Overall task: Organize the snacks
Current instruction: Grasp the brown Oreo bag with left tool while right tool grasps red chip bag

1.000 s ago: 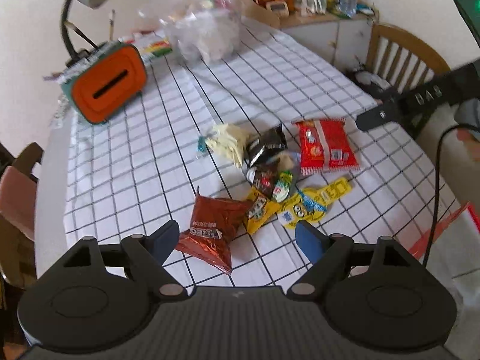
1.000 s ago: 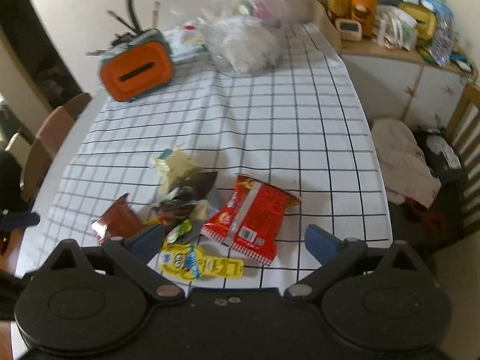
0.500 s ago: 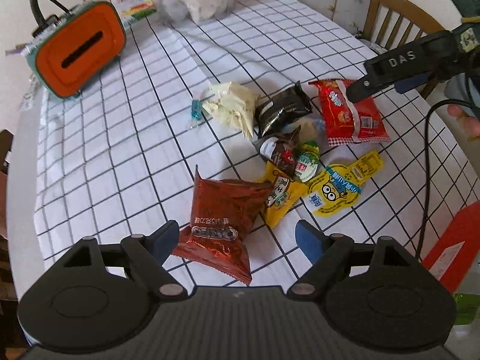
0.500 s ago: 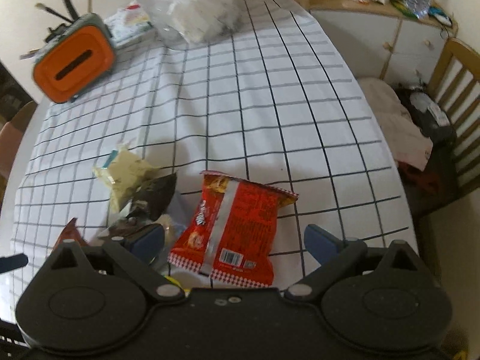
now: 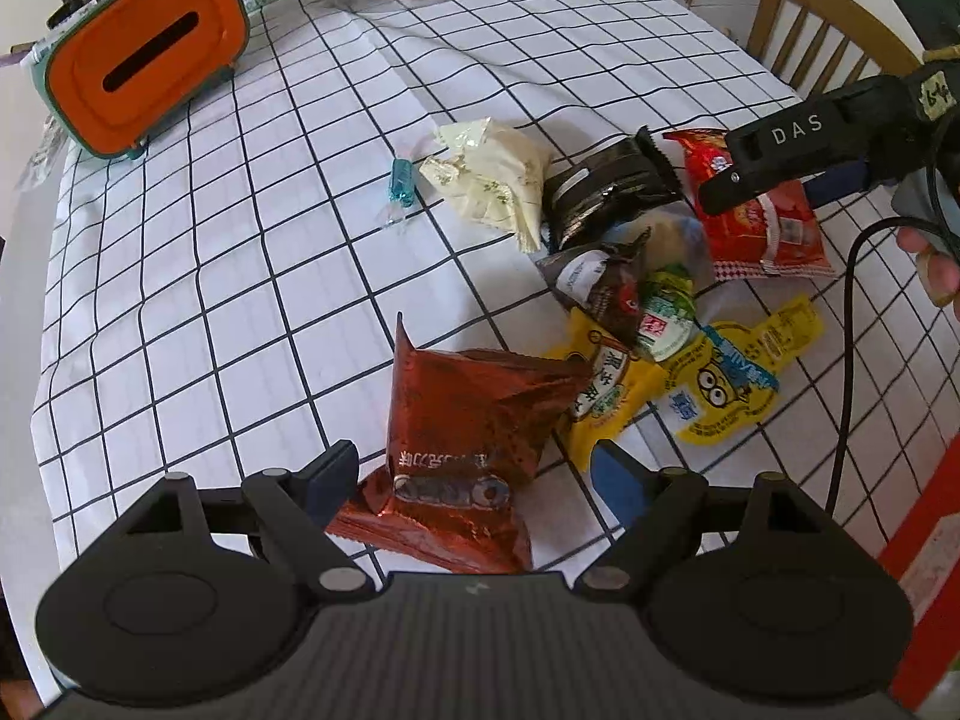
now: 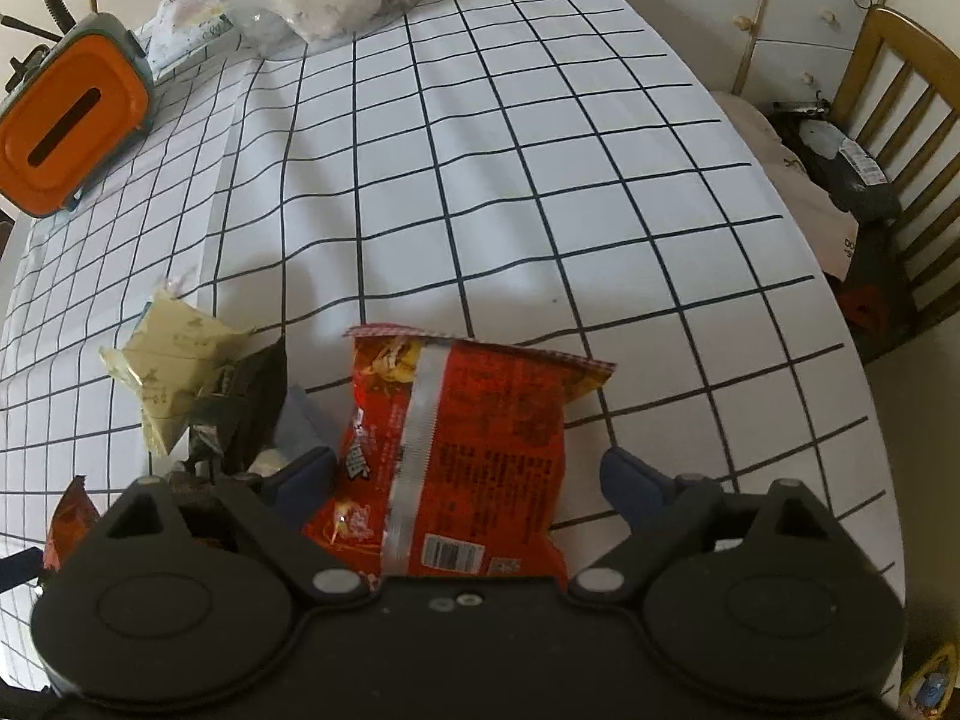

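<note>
Left wrist view
- Left hand-held gripper (image 5: 477,474): jaws apart, tilted steeply down, straddling the crinkled copper-red foil snack bag (image 5: 465,438) without pressing it; likely lined up for a pick.
- Loose pile: cream foil pouch (image 5: 489,180), black ridged packet (image 5: 606,186), yellow cartoon sachet (image 5: 729,384), all unsorted together on the grid-checked white counter (image 5: 240,276).
- Strays: teal wrapped candy (image 5: 401,189) lies apart from the pile; orange slotted box (image 5: 144,54) stands at the far corner.

Right wrist view
- Right hand-held gripper (image 6: 468,474): jaws wide but closing, angled down.
- Red plastic snack packet with silver seam (image 6: 456,450): lies flat between the jaws, not yet pinched.
</note>
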A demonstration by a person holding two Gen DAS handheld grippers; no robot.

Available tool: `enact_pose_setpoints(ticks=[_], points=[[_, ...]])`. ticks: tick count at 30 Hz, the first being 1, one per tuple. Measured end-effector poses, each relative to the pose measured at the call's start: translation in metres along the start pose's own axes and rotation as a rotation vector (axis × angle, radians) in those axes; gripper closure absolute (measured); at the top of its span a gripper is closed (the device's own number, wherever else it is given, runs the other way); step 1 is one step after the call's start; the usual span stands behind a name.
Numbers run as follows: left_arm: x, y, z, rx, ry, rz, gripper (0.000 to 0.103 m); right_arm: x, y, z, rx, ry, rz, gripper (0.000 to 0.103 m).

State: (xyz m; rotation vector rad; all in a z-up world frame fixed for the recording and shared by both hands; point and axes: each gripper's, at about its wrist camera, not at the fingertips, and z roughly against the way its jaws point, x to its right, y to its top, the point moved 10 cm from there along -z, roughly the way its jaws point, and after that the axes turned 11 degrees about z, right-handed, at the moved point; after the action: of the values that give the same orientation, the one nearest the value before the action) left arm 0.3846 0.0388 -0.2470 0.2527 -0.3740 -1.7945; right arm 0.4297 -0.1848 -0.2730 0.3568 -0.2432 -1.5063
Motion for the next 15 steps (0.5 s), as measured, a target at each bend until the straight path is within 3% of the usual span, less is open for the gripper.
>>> enact_pose_setpoints(ticks=[9, 11, 15], points=[[-0.0055, 0.0023, -0.0083, 0.012, -0.022, 0.069, 0.02, -0.0009, 0.0, -0.0066, 0.009, 0.0, 0.008, 0.018], [-0.0059, 0.0031, -0.008, 0.016, -0.026, 0.081, 0.027, 0.0002, 0.001, -0.006, 0.013, -0.003, 0.011, 0.021], [-0.0087, 0.003, -0.0102, 0.001, -0.007, 0.116, 0.051, 0.0022, 0.0024, -0.0043, 0.023, -0.007, 0.02, 0.029]])
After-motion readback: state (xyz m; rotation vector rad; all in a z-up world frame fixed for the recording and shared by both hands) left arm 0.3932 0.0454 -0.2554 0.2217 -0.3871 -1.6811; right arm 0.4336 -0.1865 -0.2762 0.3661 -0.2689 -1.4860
